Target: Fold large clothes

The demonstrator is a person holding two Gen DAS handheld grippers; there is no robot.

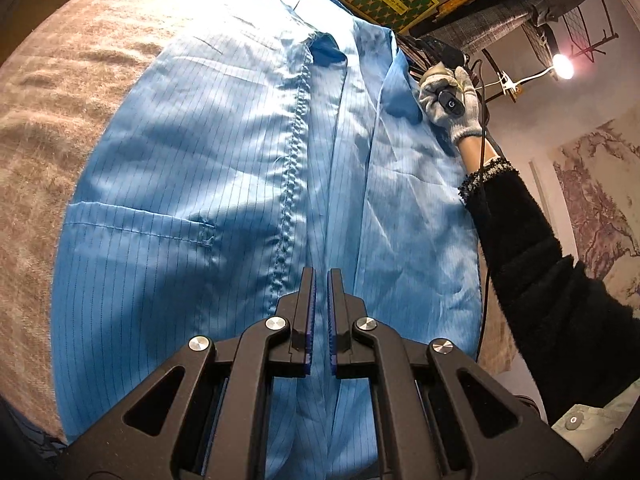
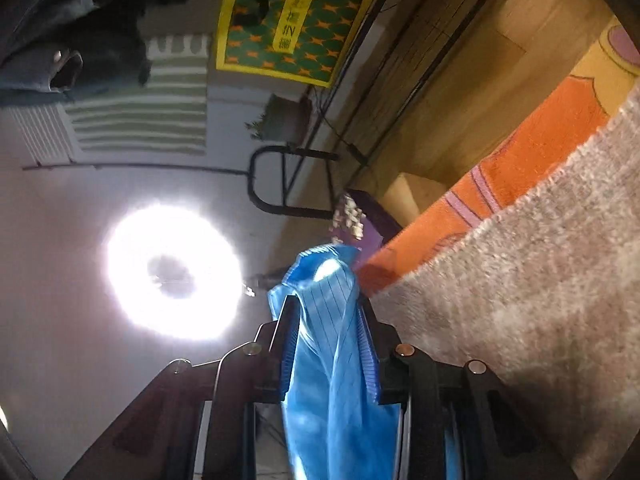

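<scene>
Left gripper (image 1: 321, 280) nearest, jaws closed on nothing, poised over blue garment (image 1: 224, 168) near front placket. Garment spread flat, front up, on fuzzy beige blanket (image 1: 52, 128), collar far end: laid out ready for folding. Right gripper (image 2: 326, 316) clamps bunched fold of same blue cloth at garment's side edge, gloved hand (image 1: 450, 100) on handle; likely lifting that side to fold inward. Ring light (image 2: 174, 272) glares behind.
</scene>
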